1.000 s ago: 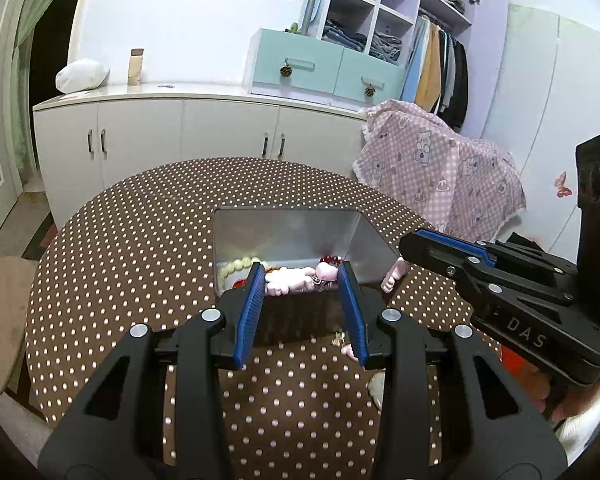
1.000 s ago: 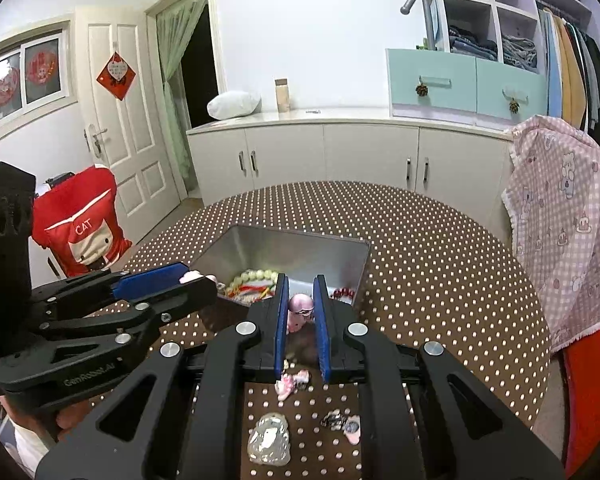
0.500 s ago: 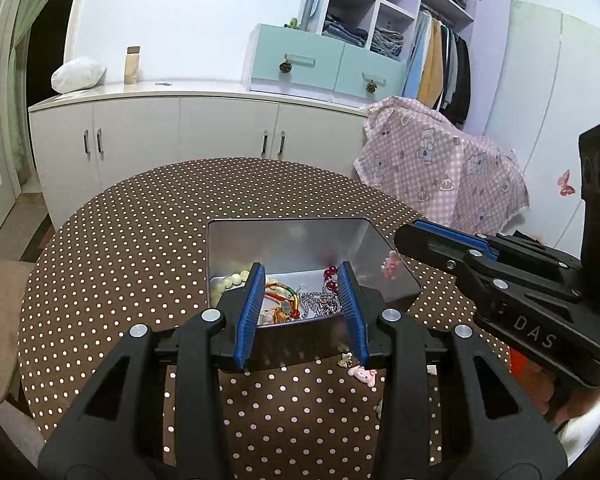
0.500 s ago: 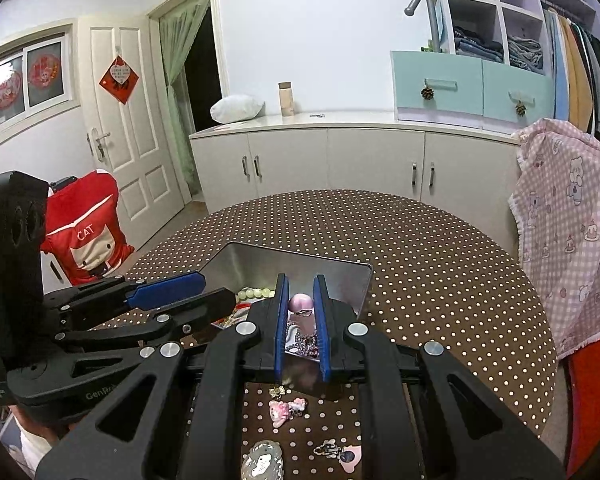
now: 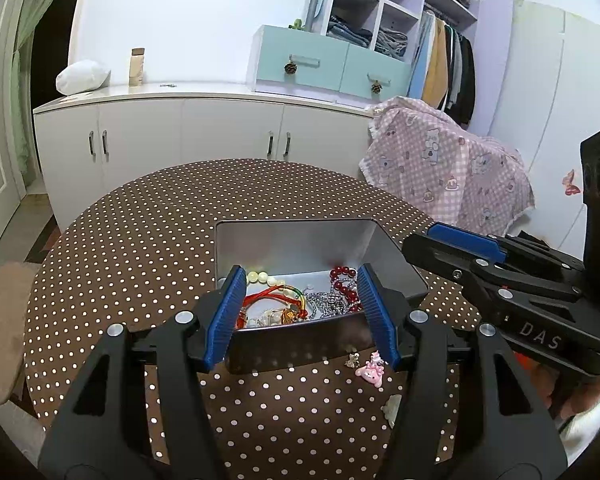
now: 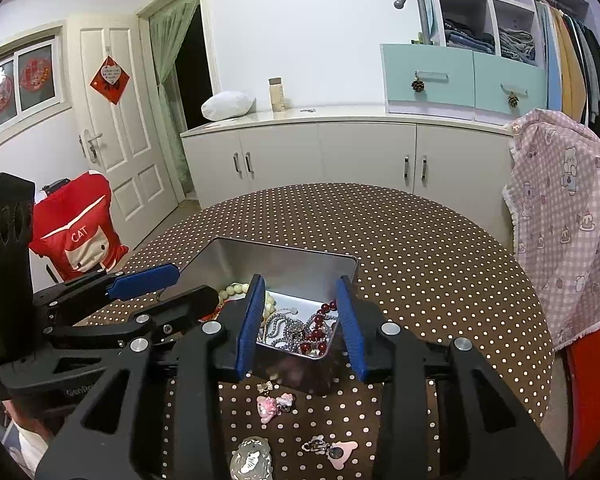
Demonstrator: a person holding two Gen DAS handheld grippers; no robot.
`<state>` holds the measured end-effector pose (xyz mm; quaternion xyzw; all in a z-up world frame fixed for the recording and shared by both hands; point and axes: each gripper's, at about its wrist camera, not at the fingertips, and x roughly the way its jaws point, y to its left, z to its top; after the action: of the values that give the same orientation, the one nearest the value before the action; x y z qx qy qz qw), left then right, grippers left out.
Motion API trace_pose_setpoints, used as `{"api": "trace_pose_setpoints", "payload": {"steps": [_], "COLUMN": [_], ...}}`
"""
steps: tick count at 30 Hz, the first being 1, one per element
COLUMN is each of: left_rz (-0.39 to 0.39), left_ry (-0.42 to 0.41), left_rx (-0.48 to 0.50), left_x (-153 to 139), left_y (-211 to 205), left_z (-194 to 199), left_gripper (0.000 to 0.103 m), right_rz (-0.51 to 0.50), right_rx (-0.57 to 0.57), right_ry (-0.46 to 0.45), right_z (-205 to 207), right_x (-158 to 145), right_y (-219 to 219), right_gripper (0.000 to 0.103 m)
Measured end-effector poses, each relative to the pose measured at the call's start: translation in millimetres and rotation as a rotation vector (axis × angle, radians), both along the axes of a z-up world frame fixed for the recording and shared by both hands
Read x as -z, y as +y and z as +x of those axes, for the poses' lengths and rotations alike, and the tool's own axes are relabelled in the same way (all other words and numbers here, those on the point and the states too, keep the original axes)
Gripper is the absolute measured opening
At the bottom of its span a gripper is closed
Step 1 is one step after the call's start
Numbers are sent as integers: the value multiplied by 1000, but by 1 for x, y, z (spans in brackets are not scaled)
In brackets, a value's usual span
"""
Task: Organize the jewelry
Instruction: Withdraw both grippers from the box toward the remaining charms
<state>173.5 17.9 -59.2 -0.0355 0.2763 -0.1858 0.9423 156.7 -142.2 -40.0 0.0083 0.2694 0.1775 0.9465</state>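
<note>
A silver metal tin (image 5: 292, 236) (image 6: 284, 264) sits on the brown polka-dot table. It holds beaded bracelets, a red cord bracelet (image 5: 272, 296), dark red beads (image 6: 316, 326) and silver chains (image 6: 288, 326). My left gripper (image 5: 300, 312) is open and empty, above the tin's near wall. My right gripper (image 6: 302, 320) is open and empty above the tin's near right corner. Small pink charms (image 6: 270, 404) (image 5: 370, 372) lie on the table just in front of the tin.
A silver oval piece (image 6: 252, 460) and a pink heart charm (image 6: 340, 450) lie nearer the table's front edge. A chair draped with a pink checked cloth (image 6: 568, 240) stands to the right. White cabinets (image 5: 180, 140) run behind the table. A red bag (image 6: 76, 236) sits at left.
My right gripper was shut on a small pink piece over the tin; now its jaws are wide apart and empty. My left gripper stayed open and rose a little.
</note>
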Motion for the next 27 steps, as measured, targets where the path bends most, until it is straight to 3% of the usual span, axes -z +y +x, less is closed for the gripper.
{"api": "trace_pose_setpoints", "payload": {"steps": [18, 27], "left_rz": [17, 17], "left_ry": [-4, 69], "left_rx": [21, 87], "left_x": [-3, 16], "left_y": [-7, -25], "left_z": [-27, -39], "left_gripper": [58, 58], "right_rz": [9, 5], "right_rx": [48, 101], "right_ry": [4, 42], "right_z": [-23, -37], "right_x": [3, 16], "right_y": [-18, -35], "right_gripper": [36, 39]}}
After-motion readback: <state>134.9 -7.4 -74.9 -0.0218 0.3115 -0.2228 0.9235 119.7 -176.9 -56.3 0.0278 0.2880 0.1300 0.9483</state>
